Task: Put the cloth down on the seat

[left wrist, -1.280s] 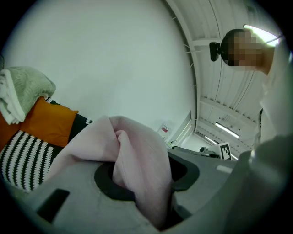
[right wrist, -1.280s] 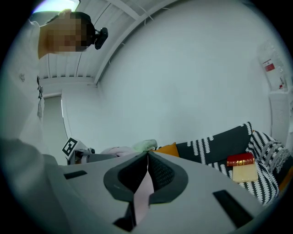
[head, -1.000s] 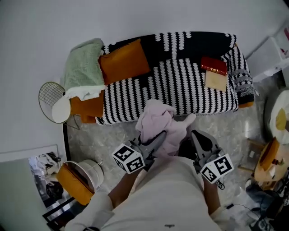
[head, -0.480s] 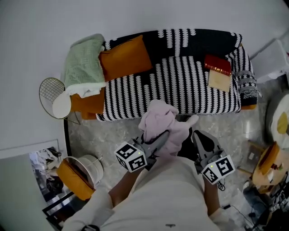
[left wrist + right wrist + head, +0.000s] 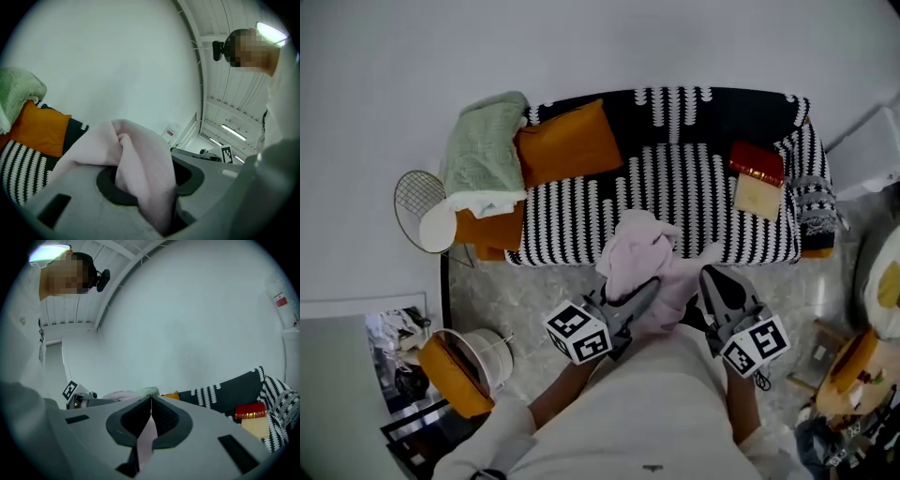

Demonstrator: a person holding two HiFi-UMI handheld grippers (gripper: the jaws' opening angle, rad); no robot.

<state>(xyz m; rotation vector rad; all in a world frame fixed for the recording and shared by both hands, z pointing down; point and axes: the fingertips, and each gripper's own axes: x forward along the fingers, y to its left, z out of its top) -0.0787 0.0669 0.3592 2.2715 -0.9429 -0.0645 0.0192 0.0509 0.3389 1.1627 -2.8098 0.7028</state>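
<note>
A person is standing in front of a black-and-white patterned sofa [image 5: 712, 108], holding a pale pink cloth [image 5: 639, 246] between two hand-held grippers. The left claw [image 5: 645, 289] is pinching a thick bunched fold of the cloth, and the right claw [image 5: 711, 284] is pressing together on a thin edge of it. The fabric is hanging in a heap between them, over the floor [image 5: 534, 291] at the sofa's front edge, not yet lying on the seat [image 5: 675, 202]. Gripping at two points is probably letting it be carried and spread. An orange cushion [image 5: 569, 142] and green blanket [image 5: 483, 155] are occupying the left end and a red book [image 5: 757, 161] the right, leaving the middle bare; whether the cloth's far tip is touching the seat front is hard to tell from overhead
</note>
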